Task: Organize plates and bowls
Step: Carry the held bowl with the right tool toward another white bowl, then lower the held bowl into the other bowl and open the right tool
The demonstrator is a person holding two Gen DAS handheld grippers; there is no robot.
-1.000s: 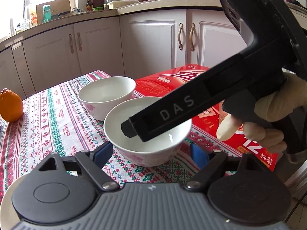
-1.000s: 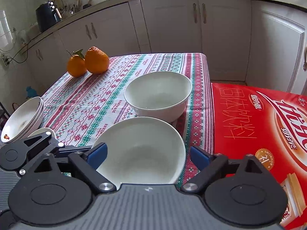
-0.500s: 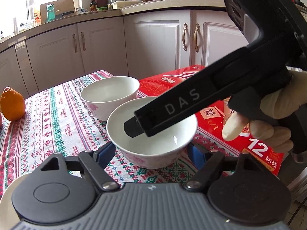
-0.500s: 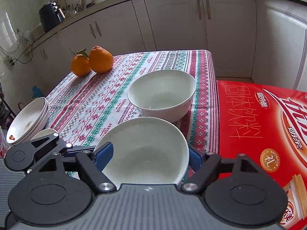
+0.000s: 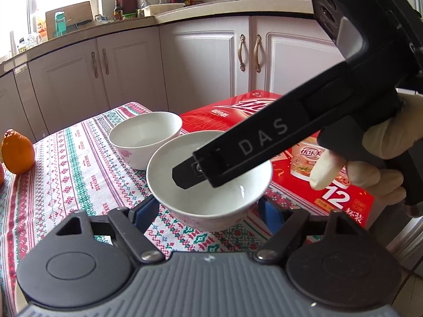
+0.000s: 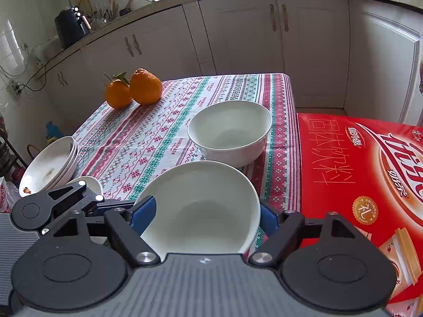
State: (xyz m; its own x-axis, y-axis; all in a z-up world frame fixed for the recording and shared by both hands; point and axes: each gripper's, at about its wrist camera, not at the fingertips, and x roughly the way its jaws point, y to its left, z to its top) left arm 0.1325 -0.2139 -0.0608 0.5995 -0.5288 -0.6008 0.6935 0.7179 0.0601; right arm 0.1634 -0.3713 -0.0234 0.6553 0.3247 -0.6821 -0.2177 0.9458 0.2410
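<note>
Two white bowls stand on the patterned tablecloth (image 6: 158, 137). My right gripper (image 6: 206, 218) is shut on the near bowl (image 6: 201, 206), its blue pads pressing the bowl's two sides. The far bowl (image 6: 230, 132) sits just beyond it, untouched. In the left wrist view the same near bowl (image 5: 211, 200) lies ahead of my left gripper (image 5: 207, 211), whose jaws stand open with cloth showing between each pad and the bowl. A right gripper finger (image 5: 238, 153), held by a gloved hand (image 5: 370, 163), crosses above the bowl. The far bowl (image 5: 145, 137) is behind.
A stack of white plates (image 6: 50, 163) and a small dish (image 6: 90, 183) sit at the table's left edge. Two oranges (image 6: 145, 87) lie at the far side. A red carton (image 6: 357, 171) borders the table on the right. Kitchen cabinets stand behind.
My right gripper's pads, first apart from the near bowl, have closed onto its sides. My left gripper's jaws have narrowed a little and stayed in place.
</note>
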